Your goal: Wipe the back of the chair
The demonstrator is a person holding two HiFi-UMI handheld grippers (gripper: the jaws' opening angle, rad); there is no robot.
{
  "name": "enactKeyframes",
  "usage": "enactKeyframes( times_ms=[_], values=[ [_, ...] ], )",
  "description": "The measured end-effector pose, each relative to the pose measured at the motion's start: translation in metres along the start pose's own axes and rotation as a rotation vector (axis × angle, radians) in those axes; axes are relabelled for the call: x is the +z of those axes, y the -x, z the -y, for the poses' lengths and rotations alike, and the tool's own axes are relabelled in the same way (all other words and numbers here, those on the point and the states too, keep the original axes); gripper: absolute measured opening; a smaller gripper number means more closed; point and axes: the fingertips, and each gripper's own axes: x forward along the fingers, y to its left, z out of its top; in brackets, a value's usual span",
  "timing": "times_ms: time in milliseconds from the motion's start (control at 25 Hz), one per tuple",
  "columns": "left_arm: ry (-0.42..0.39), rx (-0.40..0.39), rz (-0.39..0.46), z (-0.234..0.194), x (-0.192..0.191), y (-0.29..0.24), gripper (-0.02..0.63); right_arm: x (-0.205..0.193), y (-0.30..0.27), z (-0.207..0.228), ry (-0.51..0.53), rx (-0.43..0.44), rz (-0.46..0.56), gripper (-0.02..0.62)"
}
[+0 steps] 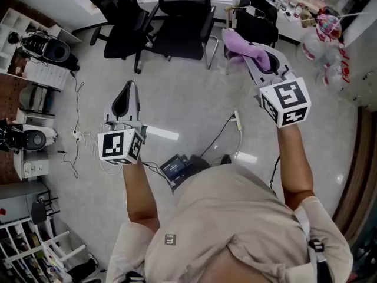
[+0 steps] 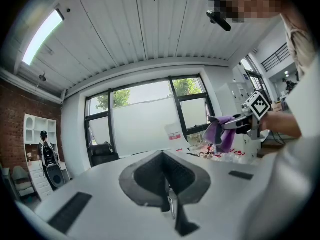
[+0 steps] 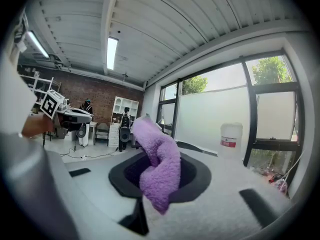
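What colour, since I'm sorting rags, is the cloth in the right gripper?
Purple. The cloth shows best in the right gripper view.

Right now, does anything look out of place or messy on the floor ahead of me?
Only loose wiring. A power strip lies on the open floor between you and the black chairs, with a black cable snaking from it toward you. Another thin cable trails at the left. Nothing looks spilled or broken.
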Motion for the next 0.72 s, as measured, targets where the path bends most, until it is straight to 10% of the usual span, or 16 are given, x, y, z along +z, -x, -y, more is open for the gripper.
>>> enactKeyframes(
  times_ms=[720],
  values=[
    [0.033,-0.086,0.051,-0.101,-0.034,-0.103,0.007,-0.001,-0.111,0.019,-0.073,-0.095,-0.007,0.072]
  ],
)
